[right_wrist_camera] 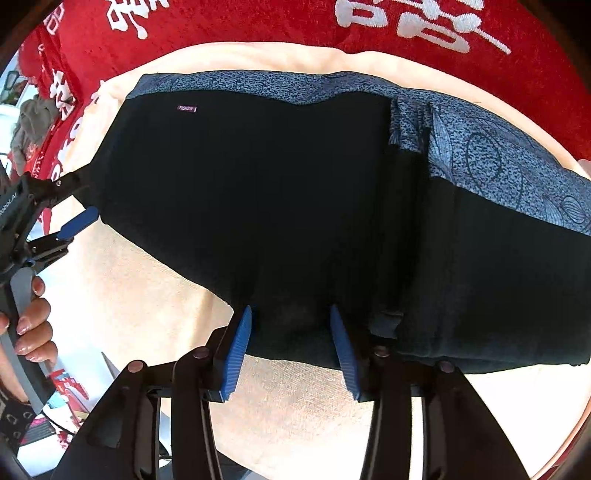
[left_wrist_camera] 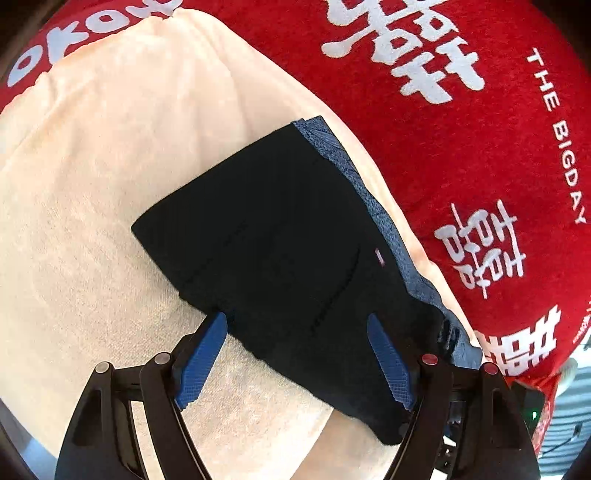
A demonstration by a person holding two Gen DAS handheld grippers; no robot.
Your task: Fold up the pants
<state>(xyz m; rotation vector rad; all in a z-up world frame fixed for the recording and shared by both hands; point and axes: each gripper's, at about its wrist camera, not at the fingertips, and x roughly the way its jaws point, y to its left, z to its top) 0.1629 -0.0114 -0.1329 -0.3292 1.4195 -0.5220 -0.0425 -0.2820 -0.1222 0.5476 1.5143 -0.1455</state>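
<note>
The pants [left_wrist_camera: 280,236] are black with a blue patterned waistband and lie folded on a cream towel [left_wrist_camera: 92,184]. They also show in the right wrist view [right_wrist_camera: 277,199]. My left gripper [left_wrist_camera: 295,321] is open, its blue fingers astride the near edge of the pants. It also shows in the right wrist view [right_wrist_camera: 79,221] at the pants' left end. My right gripper [right_wrist_camera: 291,314] is open, its fingers either side of the pants' near folded edge.
A red cloth [left_wrist_camera: 461,147] with white characters lies under the towel and beyond it [right_wrist_camera: 258,22]. A hand [right_wrist_camera: 29,325] holds the left gripper's handle. Clutter shows past the cloth's left edge [right_wrist_camera: 29,122].
</note>
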